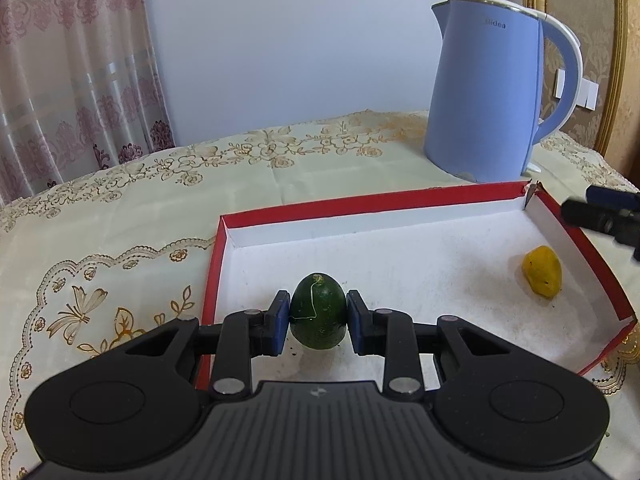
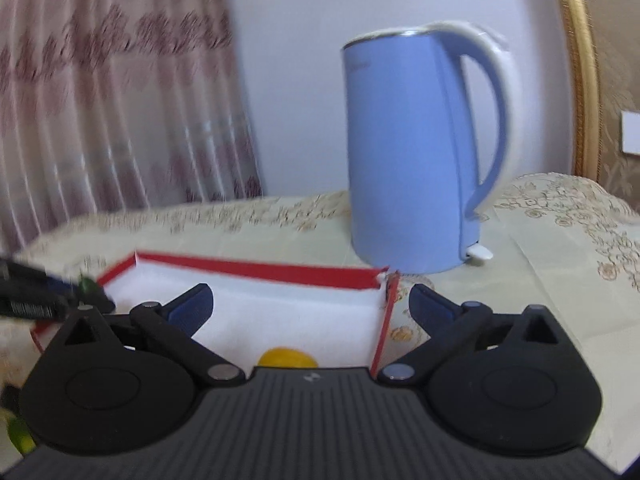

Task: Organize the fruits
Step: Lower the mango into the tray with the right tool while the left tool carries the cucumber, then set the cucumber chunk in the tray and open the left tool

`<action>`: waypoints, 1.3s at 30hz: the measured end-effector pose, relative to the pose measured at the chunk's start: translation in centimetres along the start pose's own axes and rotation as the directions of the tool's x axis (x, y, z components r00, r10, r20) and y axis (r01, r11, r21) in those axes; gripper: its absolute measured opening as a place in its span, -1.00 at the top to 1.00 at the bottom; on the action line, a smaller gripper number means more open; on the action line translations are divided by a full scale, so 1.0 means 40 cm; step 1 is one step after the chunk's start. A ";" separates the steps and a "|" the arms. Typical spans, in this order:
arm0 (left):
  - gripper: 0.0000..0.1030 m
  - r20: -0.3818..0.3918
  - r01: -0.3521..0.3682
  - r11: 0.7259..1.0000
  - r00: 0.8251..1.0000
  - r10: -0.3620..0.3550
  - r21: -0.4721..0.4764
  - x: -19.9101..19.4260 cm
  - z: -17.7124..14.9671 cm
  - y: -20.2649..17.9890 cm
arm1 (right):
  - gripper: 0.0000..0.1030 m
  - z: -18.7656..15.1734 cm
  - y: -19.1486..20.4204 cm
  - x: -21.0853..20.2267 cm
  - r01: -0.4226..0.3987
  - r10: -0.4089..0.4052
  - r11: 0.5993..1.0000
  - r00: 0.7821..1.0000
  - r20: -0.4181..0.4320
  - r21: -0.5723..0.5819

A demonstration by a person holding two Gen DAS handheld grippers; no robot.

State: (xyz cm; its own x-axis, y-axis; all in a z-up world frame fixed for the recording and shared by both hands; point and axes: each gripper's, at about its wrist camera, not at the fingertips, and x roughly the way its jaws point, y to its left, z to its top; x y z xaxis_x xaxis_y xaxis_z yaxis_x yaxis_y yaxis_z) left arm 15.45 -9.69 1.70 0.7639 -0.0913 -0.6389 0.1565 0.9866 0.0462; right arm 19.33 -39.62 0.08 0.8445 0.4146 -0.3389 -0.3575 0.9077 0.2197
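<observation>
Left wrist view: the left tongs (image 1: 318, 316) are clamped on a small dark green watermelon-like fruit (image 1: 318, 312), one blue pad pressed to each flank. The fruit stands upright, stem end up, low over the white floor of a shallow red-rimmed box (image 1: 400, 198), near its front left part; whether it touches the floor is hard to tell. A yellow mango-shaped fruit (image 1: 542, 271) lies on the box floor near the right wall, well apart from the green one. Part of the right tongs (image 1: 600, 216) reaches in from the right edge above that wall. A light blue electric kettle (image 1: 486, 96) stands on the floral-clothed surface (image 1: 120, 208) just behind the box's far right corner.

Right wrist view, blurred: the right tongs (image 2: 310, 304) are spread wide with nothing between the pads, above the box's right end. The top of the yellow fruit (image 2: 285, 357) peeks out just below them, lying in the box. The kettle (image 2: 412, 152) rises behind.
</observation>
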 end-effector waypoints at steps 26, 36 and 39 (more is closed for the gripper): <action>0.43 -0.033 0.004 1.000 0.999 -0.004 0.007 0.035 -0.012 -0.012 | -1.00 -0.022 -0.016 0.041 0.046 -0.043 0.999 0.995 -0.091 0.025; 0.43 -0.049 0.004 1.000 0.999 -0.003 0.013 0.045 -0.021 -0.018 | -1.00 -0.024 -0.014 0.048 0.045 -0.042 0.999 0.993 -0.111 0.020; 0.43 -0.048 0.003 1.000 0.999 -0.002 0.014 0.046 -0.022 -0.019 | -1.00 -0.024 -0.013 0.049 0.043 -0.041 0.999 0.993 -0.112 0.018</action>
State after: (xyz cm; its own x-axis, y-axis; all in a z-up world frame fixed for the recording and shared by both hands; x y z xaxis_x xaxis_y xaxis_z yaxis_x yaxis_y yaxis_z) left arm 16.18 -10.48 -0.16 0.7325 -0.0865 -0.6753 0.1674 0.9843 0.0555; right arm 20.78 -39.24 -1.58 0.8084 0.3816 -0.4482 -0.3131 0.9235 0.2217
